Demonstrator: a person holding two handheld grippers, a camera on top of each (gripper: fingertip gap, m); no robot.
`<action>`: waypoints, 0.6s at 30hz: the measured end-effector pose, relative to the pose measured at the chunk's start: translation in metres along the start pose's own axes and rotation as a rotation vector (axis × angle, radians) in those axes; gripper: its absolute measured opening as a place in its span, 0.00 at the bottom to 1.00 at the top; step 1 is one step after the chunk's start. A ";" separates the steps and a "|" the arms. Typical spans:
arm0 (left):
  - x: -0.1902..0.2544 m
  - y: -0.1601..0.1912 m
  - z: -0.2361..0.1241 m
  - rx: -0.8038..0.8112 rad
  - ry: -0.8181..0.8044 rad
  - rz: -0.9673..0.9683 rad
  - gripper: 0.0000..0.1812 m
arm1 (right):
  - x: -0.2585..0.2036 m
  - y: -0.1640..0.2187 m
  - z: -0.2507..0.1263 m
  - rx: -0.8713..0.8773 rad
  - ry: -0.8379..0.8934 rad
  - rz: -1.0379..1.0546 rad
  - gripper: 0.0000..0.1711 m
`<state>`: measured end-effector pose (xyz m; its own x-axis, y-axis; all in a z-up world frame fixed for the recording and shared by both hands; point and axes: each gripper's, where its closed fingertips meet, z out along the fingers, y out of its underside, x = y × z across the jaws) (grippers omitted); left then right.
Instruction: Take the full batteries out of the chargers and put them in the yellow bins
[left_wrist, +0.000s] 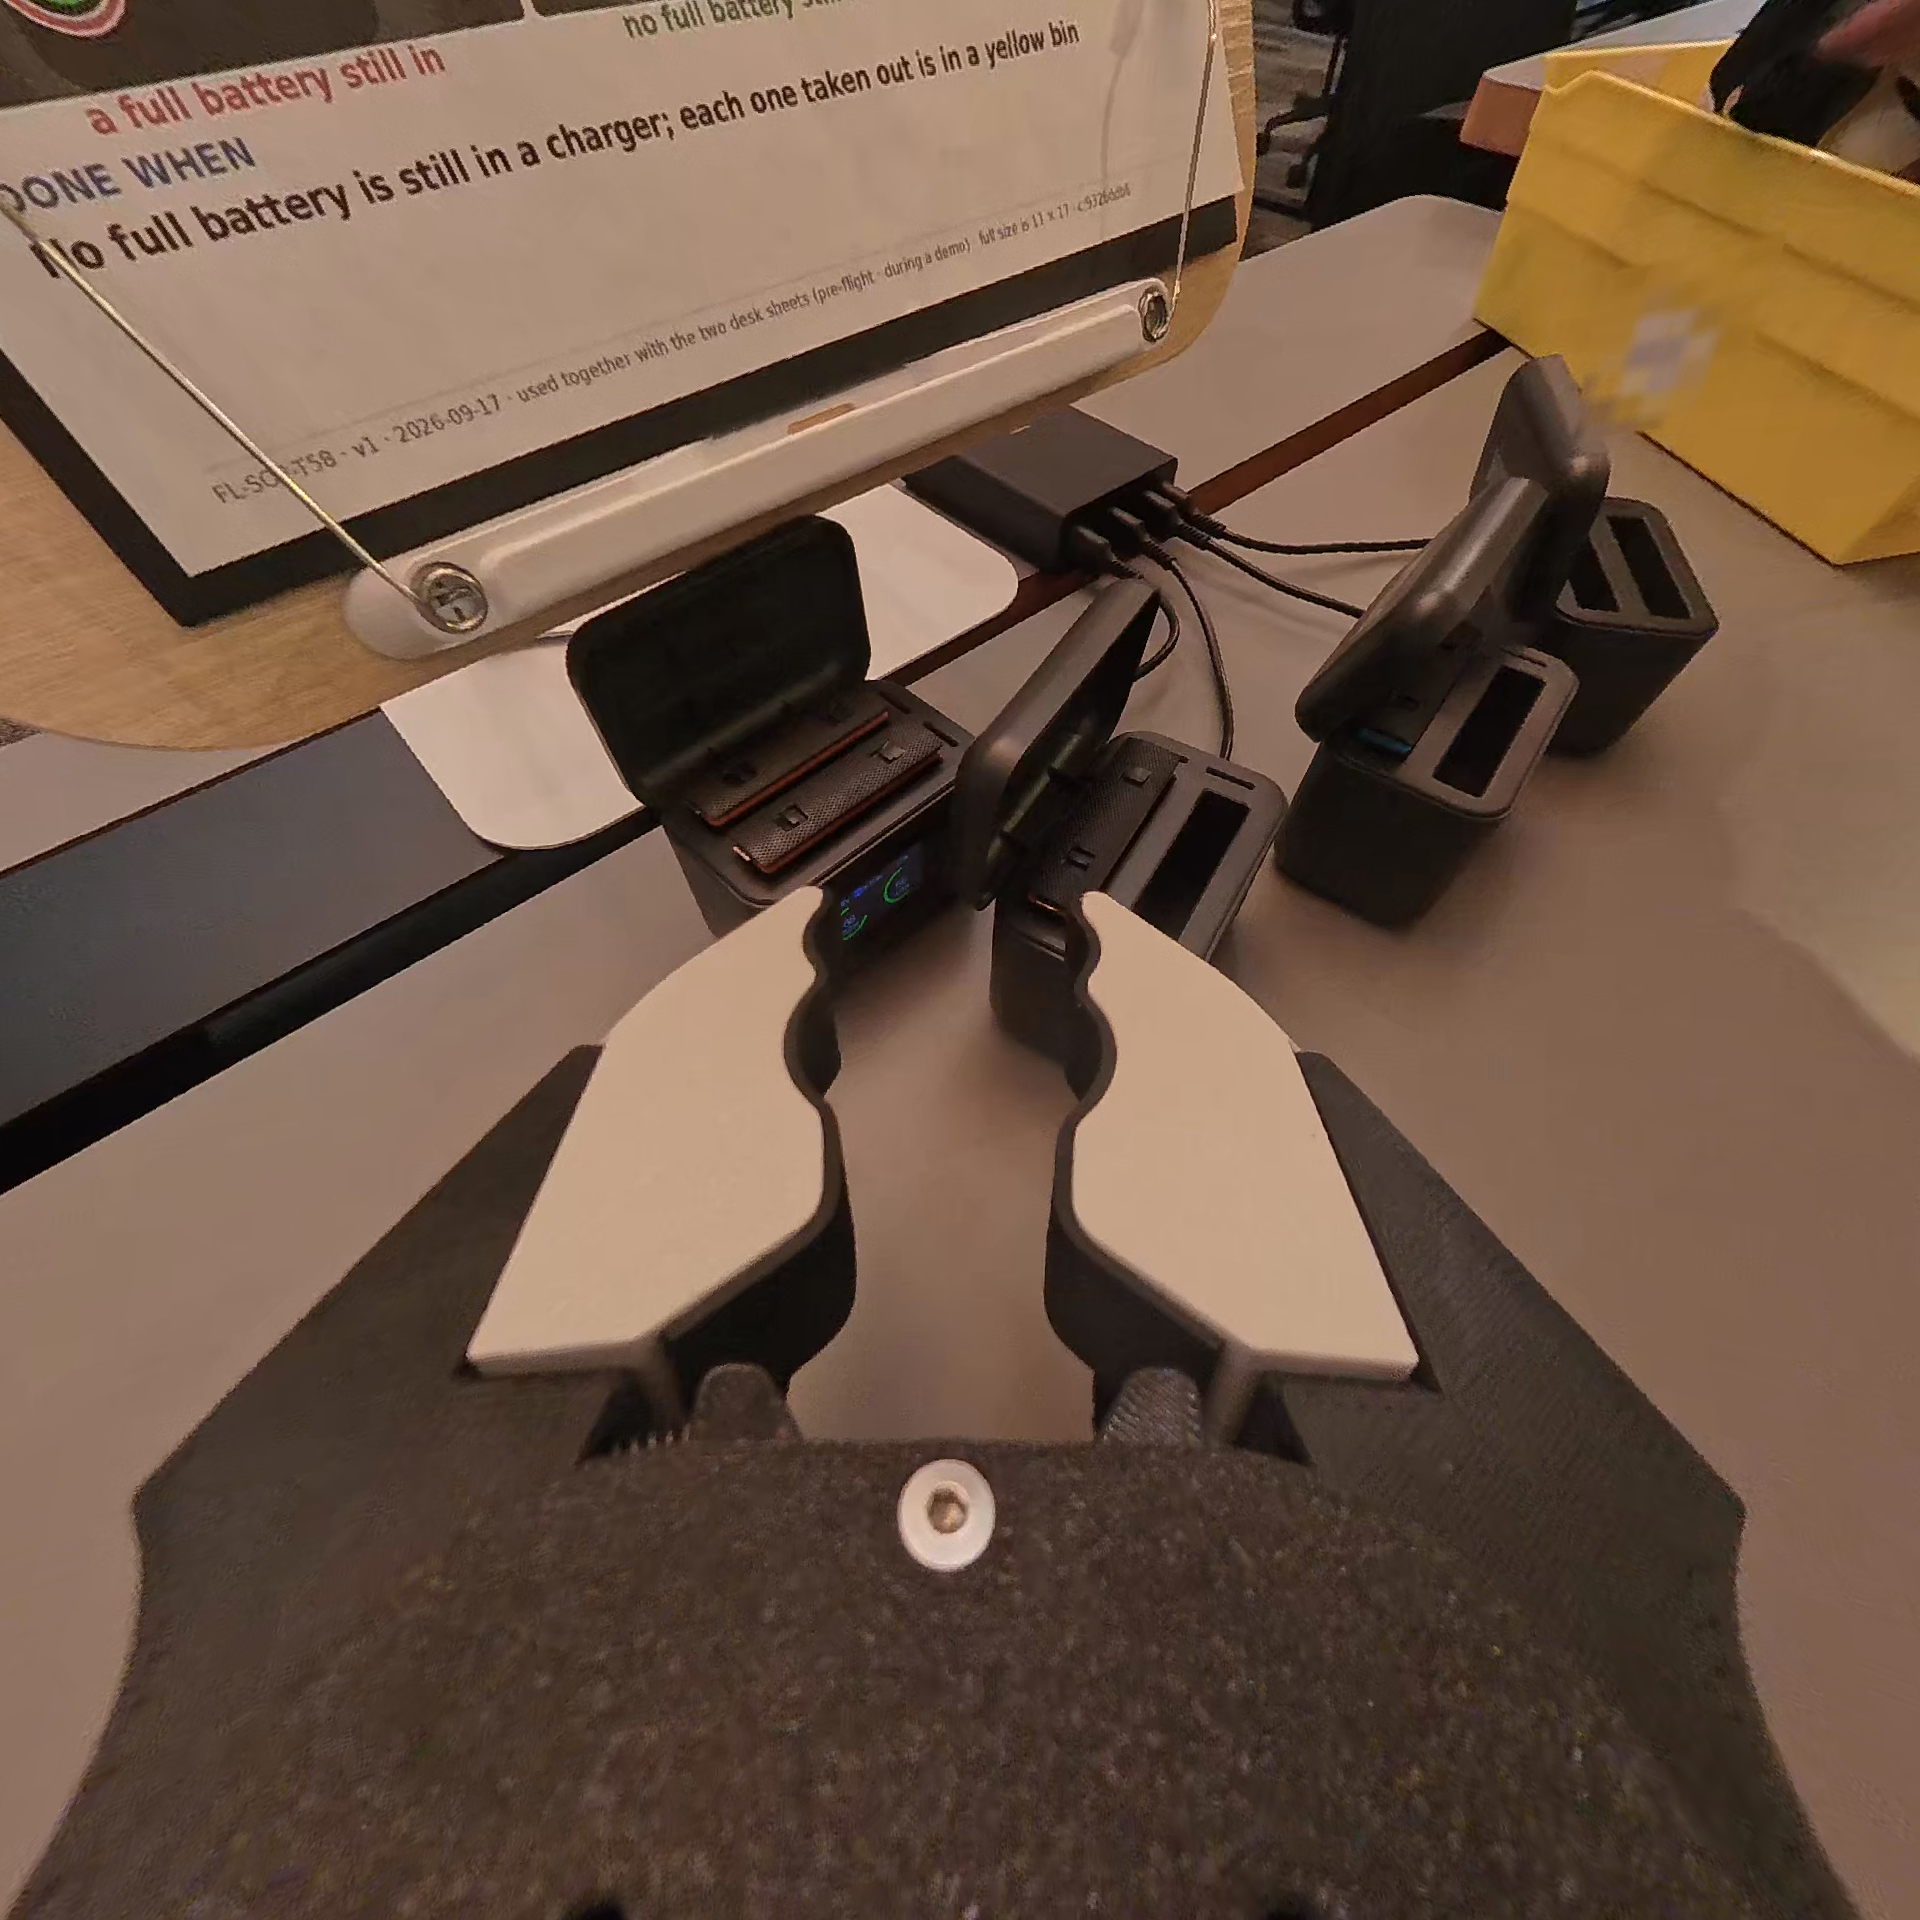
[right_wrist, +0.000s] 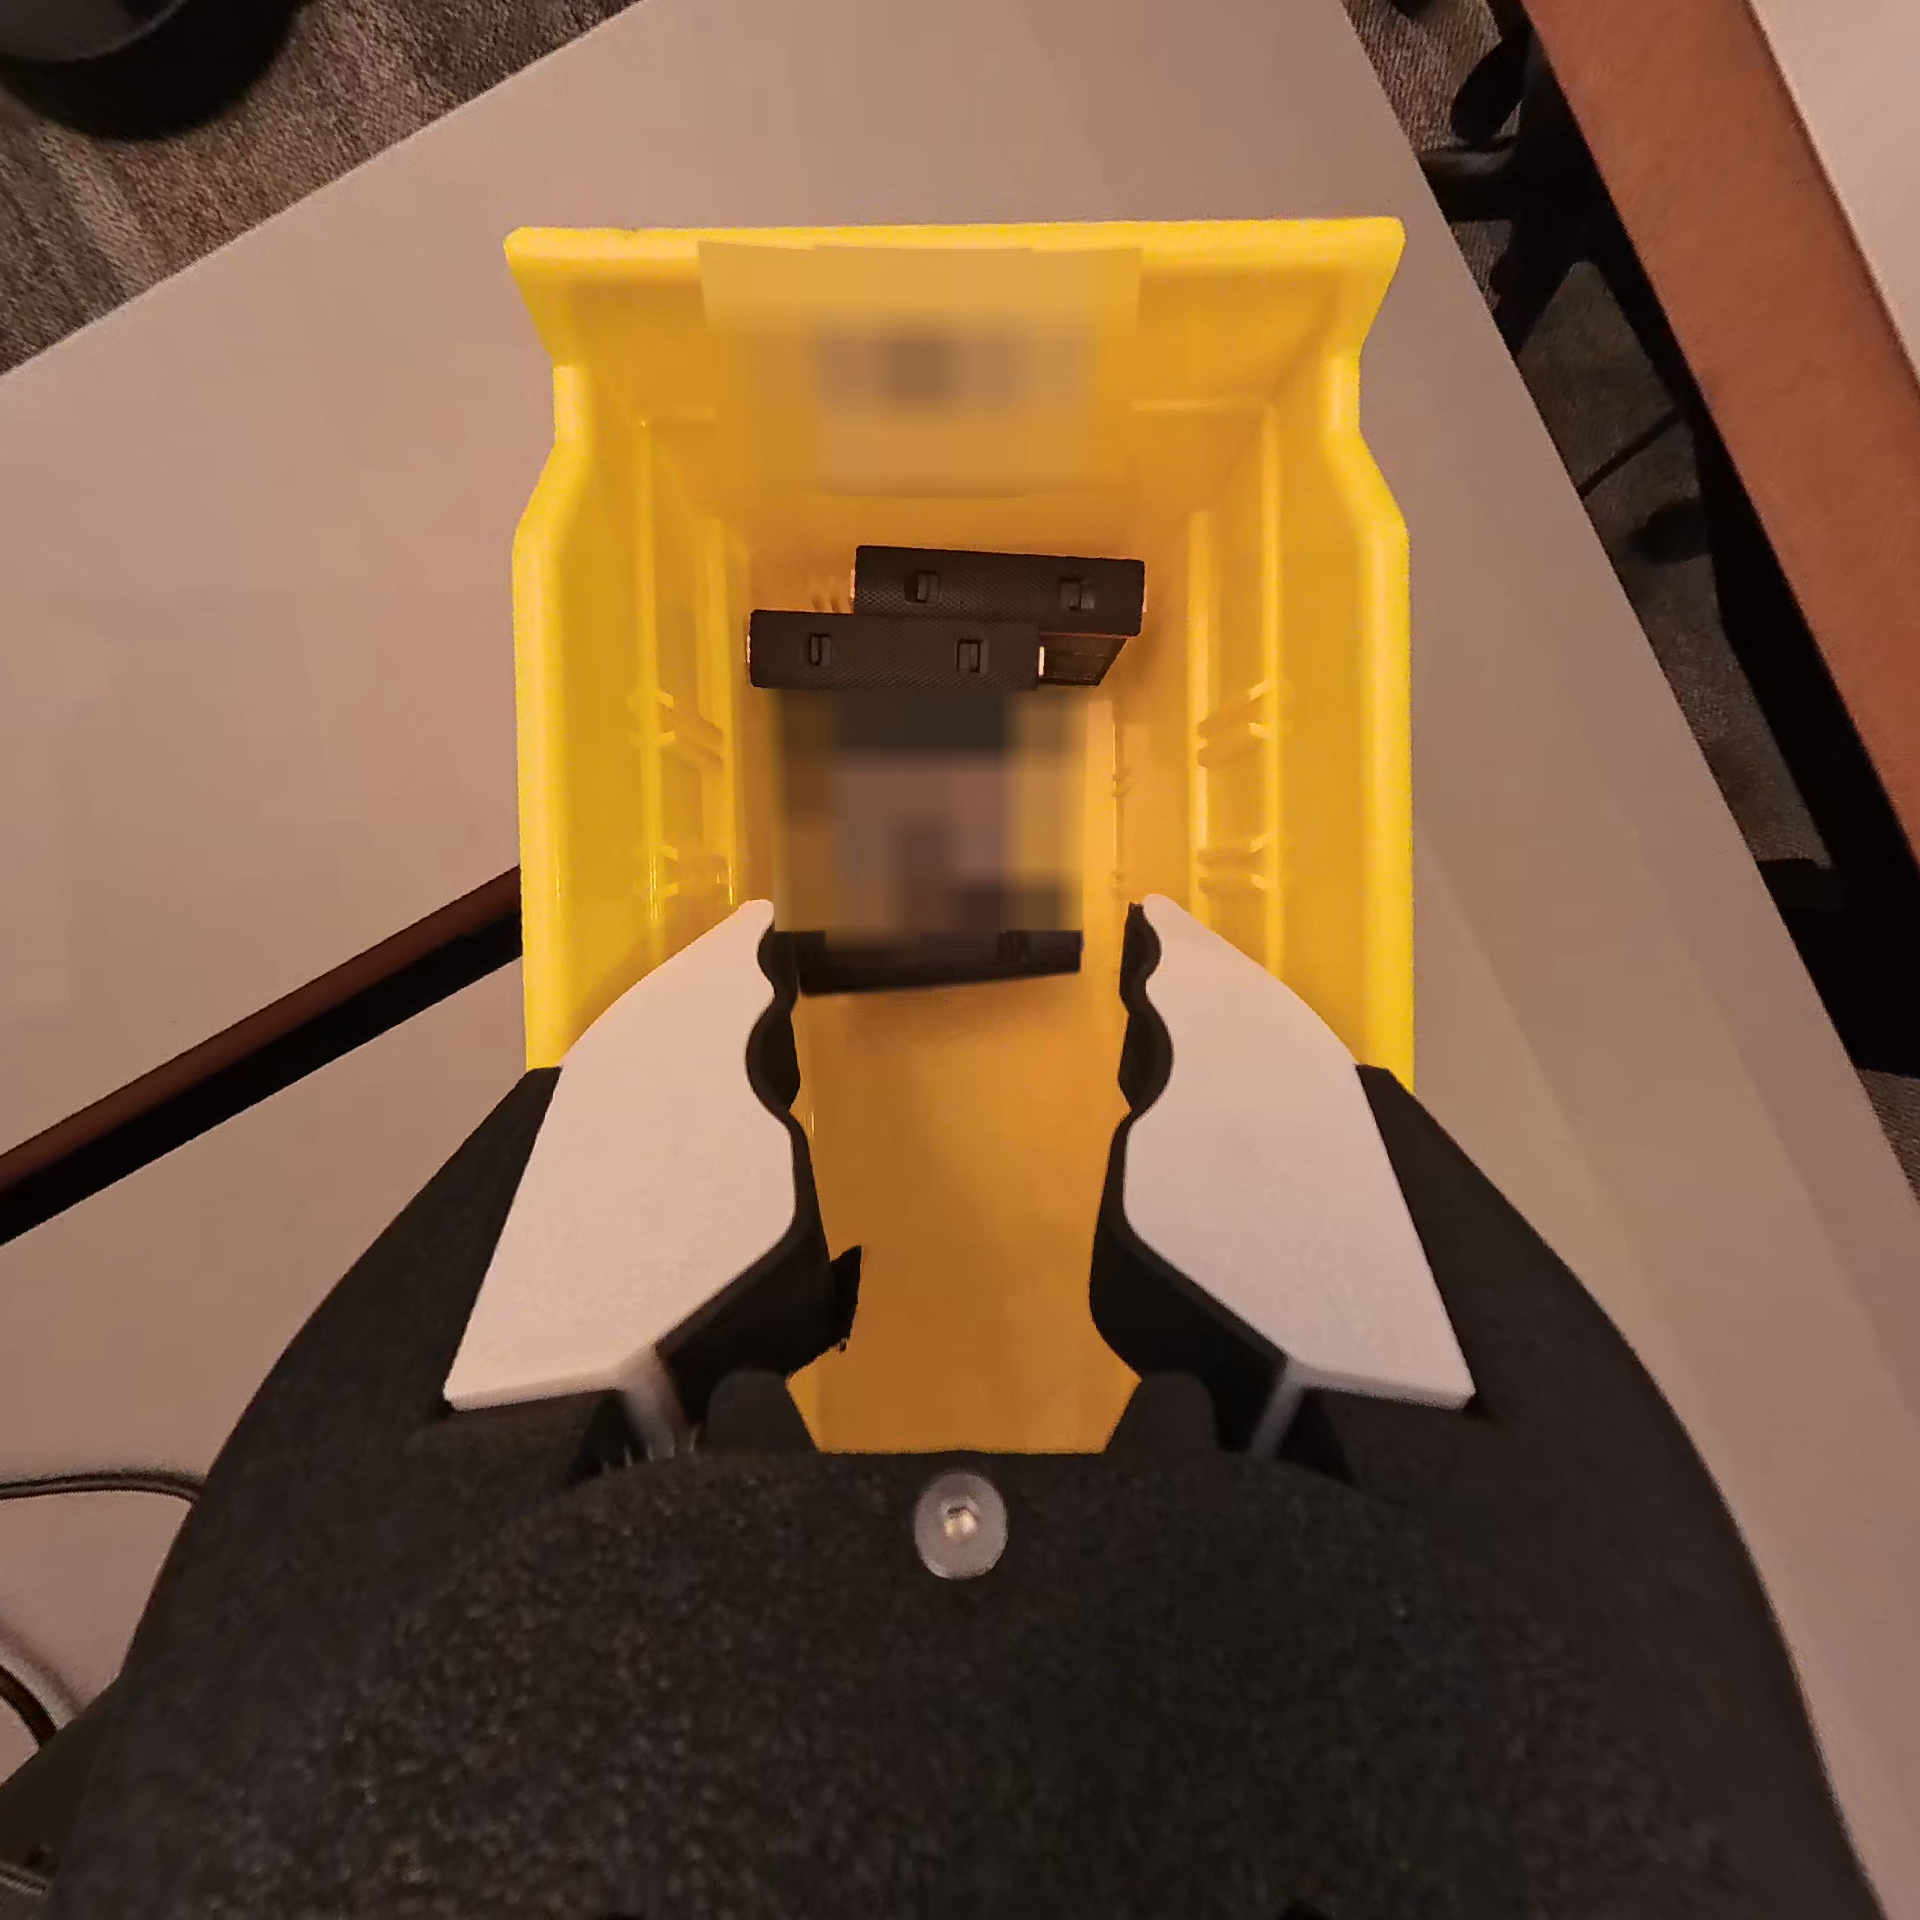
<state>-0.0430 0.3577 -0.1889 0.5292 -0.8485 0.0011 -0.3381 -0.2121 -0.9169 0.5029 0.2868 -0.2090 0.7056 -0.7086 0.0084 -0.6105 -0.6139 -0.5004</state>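
In the left wrist view, four black chargers with raised lids stand on the grey table. The nearest charger (left_wrist: 790, 831) holds two batteries (left_wrist: 821, 779) and has a lit screen (left_wrist: 878, 899). The second charger (left_wrist: 1143, 842) holds a battery on its left side and has an empty slot on its right. My left gripper (left_wrist: 951, 925) is open and empty, just short of these two. My right gripper (right_wrist: 951, 914) is open above the yellow bin (right_wrist: 603, 623). Two batteries (right_wrist: 997, 587) lie at the bin's far end. A third battery (right_wrist: 935, 961) shows between my fingertips, partly under a mosaic patch.
Two more chargers (left_wrist: 1434, 790) (left_wrist: 1631, 613) stand to the right with empty slots showing. A black power hub (left_wrist: 1049, 499) with cables sits behind them. A wooden stand with a printed sheet (left_wrist: 623, 260) overhangs the chargers. The yellow bin (left_wrist: 1714, 312) stands at the far right. The grippers' ends are close to 55 cm from one another.
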 end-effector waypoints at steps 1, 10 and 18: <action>0.000 0.001 0.000 -0.002 0.000 0.003 0.22 | 0.000 0.000 0.000 0.000 -0.001 0.001 0.35; -0.001 0.003 0.001 -0.006 -0.007 0.008 0.22 | 0.001 -0.023 -0.029 0.125 -0.014 -0.128 0.35; -0.003 0.003 0.001 -0.001 -0.040 0.045 0.20 | -0.052 -0.042 -0.153 0.526 -0.413 -0.289 0.32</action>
<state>-0.0454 0.3600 -0.1923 0.5437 -0.8374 -0.0563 -0.3635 -0.1745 -0.9151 0.4371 0.2959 -0.0559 0.9541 -0.2906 -0.0724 -0.1989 -0.4343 -0.8785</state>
